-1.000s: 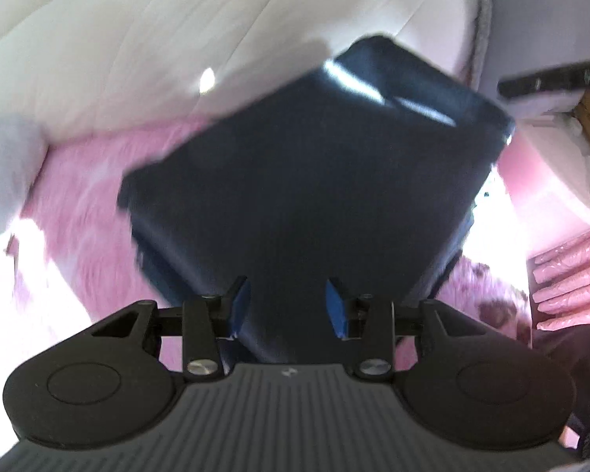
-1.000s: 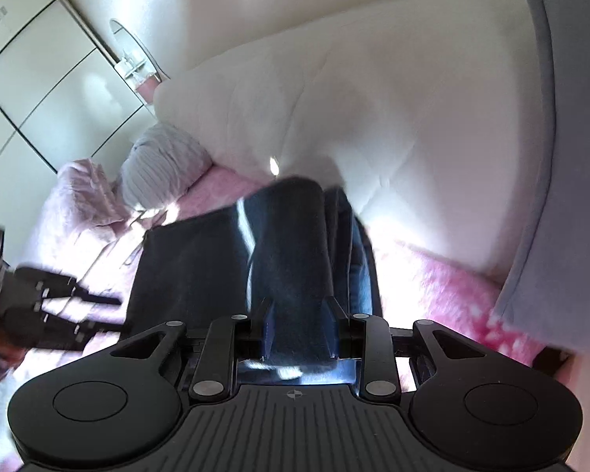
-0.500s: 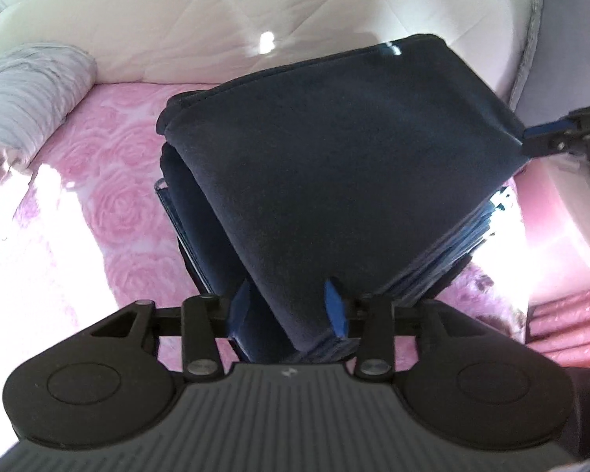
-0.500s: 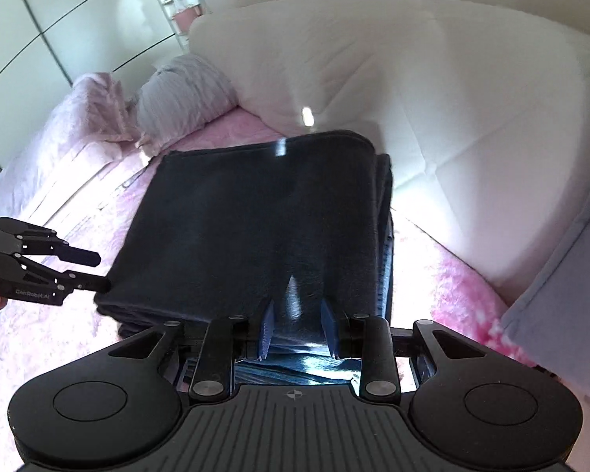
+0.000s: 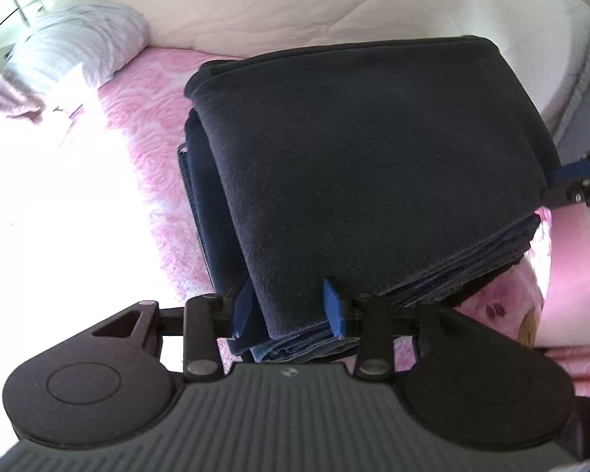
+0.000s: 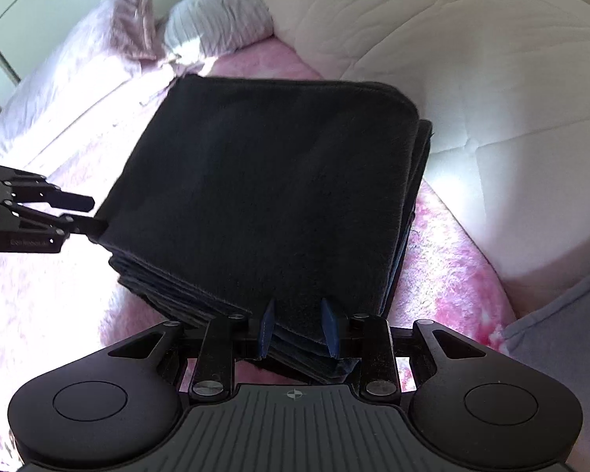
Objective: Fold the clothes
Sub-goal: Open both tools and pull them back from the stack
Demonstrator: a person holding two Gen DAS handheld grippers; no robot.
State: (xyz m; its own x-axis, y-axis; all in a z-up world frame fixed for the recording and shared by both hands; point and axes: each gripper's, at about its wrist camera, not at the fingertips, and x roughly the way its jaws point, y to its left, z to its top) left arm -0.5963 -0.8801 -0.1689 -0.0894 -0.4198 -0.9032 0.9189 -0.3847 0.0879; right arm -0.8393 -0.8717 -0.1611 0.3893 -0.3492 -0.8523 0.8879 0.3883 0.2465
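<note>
Left wrist view: no readable writing. The left tool [image 5: 289,308] is clenched on the near corner of the folded dark garment [image 5: 373,165], lying mid-frame on the pink bed [image 5: 149,118]; white headboard [image 5: 295,0] above.

Right wrist view: the right tool [image 6: 297,328] grips another corner; a blurred, unreadable label marks the left tool at left; grey pillow [image 6: 216,19] at top.

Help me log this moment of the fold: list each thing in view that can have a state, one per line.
dark garment: folded into a thick layered stack, lying on the pink bedspread.
left gripper: shut on the garment's near corner.
right gripper: shut on the garment's other near corner.
grey pillow: lying at the head of the bed, untouched.
</note>
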